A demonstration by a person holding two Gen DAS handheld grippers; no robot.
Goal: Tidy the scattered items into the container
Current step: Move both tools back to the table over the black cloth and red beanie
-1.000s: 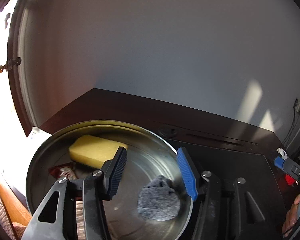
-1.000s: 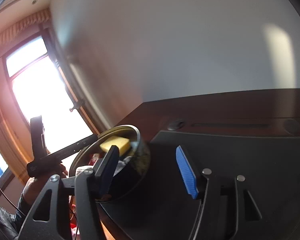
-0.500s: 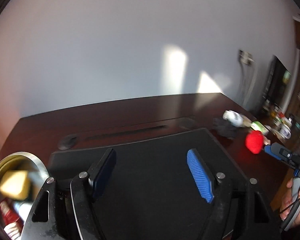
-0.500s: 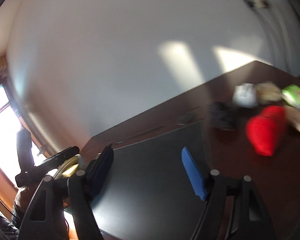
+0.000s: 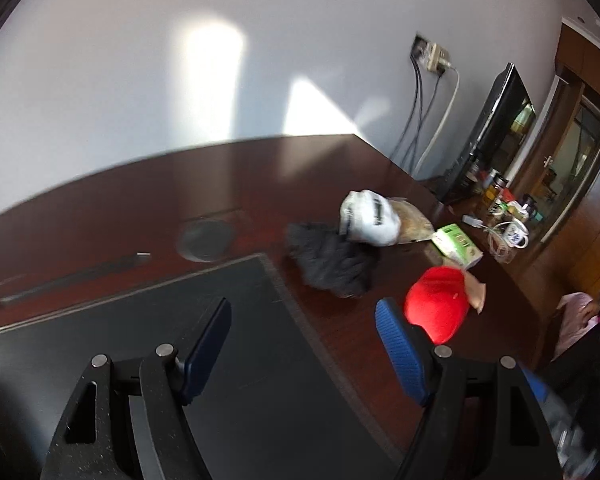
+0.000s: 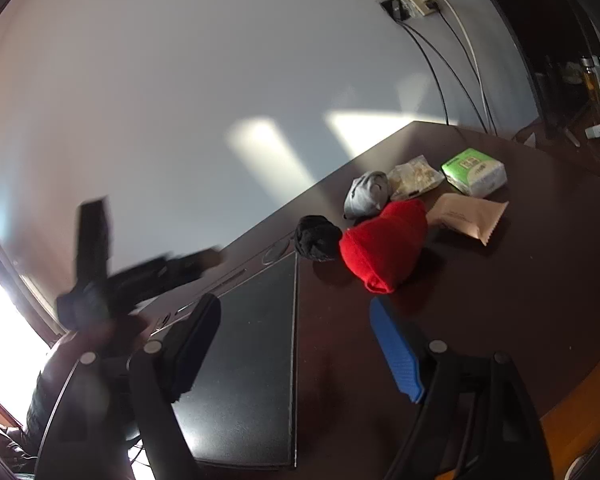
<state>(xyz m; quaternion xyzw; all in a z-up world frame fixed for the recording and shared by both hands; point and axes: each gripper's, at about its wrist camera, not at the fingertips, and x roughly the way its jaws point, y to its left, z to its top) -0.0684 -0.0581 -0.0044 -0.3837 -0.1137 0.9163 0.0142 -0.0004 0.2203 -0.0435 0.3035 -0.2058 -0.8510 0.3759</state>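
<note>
Scattered items lie on the dark wooden desk: a red beanie (image 5: 438, 309) (image 6: 386, 242), a black sock ball (image 5: 334, 259) (image 6: 316, 237), a white-grey sock ball (image 5: 368, 218) (image 6: 367, 193), a clear snack bag (image 6: 416, 177), a green tissue pack (image 5: 458, 245) (image 6: 474, 171) and a beige packet (image 6: 466, 215). My left gripper (image 5: 304, 344) is open and empty above the black mat, left of the beanie. My right gripper (image 6: 296, 344) is open and empty, short of the beanie. The metal container is out of view.
A black desk mat (image 5: 180, 360) (image 6: 256, 360) covers the near desk. A cable grommet (image 5: 206, 236) sits behind it. A monitor (image 5: 488, 132), mugs and bottles (image 5: 508, 216) stand at the far right. Cables (image 6: 452, 60) hang from a wall socket. The left gripper tool (image 6: 100, 264) shows blurred in the right wrist view.
Both grippers swung right, away from the metal bowl holding the sponge and grey sock, toward the pile of items on the right. Both stayed open and empty.
</note>
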